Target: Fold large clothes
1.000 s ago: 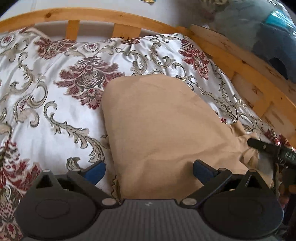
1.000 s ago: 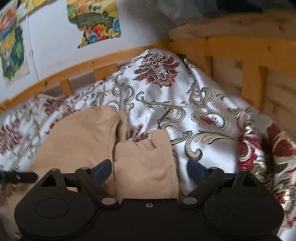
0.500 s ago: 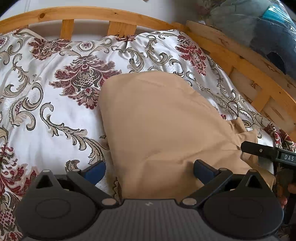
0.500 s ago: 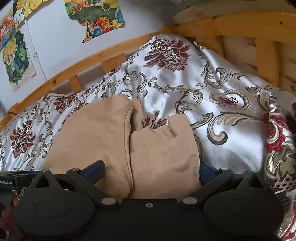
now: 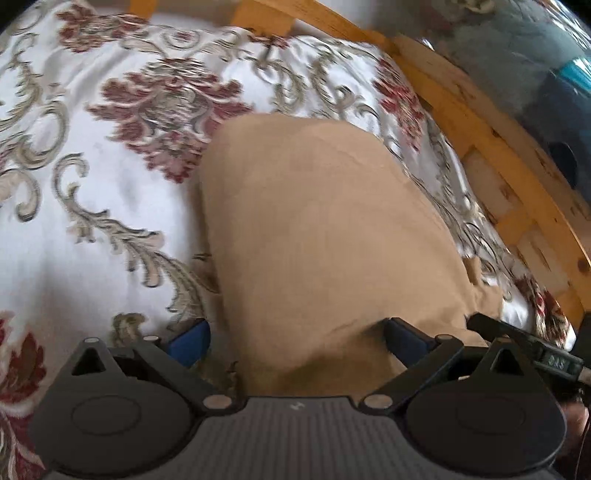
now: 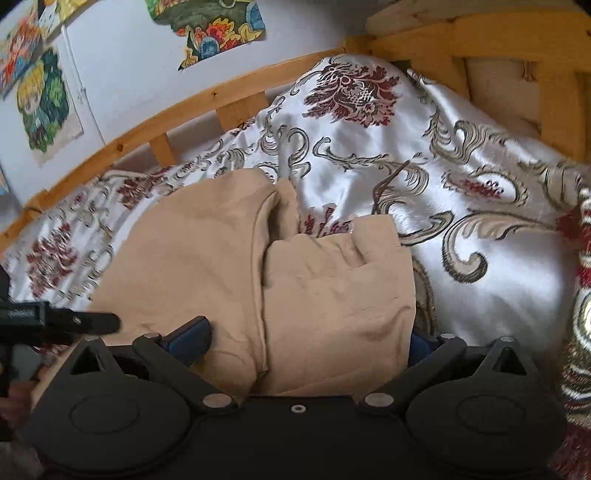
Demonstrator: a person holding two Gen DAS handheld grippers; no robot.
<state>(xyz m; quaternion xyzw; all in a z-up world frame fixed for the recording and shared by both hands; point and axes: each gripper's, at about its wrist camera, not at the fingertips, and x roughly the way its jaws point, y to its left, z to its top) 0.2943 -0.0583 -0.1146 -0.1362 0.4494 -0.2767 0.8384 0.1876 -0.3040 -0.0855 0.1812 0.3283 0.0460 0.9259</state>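
A tan garment [image 5: 325, 236] lies folded on a floral satin bedspread [image 5: 92, 192]. In the left wrist view my left gripper [image 5: 295, 332] is open, its blue-padded fingers [image 5: 192, 334] astride the garment's near edge. In the right wrist view the garment [image 6: 229, 266] shows with a sleeve part [image 6: 340, 280] lying to the right of the body. My right gripper [image 6: 306, 336] is open over the near hem, with the cloth between its fingers. The right gripper also shows at the right edge of the left wrist view [image 5: 524, 343], and the left gripper at the left edge of the right wrist view [image 6: 59, 319].
A wooden bed rail [image 6: 207, 96] runs behind the bedspread [image 6: 480, 229], and another rail [image 5: 491, 140] runs along the right side. Colourful pictures [image 6: 218, 26] hang on the white wall. Bagged bedding [image 5: 535, 55] lies beyond the right rail.
Both grippers have moved forward and down over the garment's near edge. The garment now fills more of both views. Both stay open.
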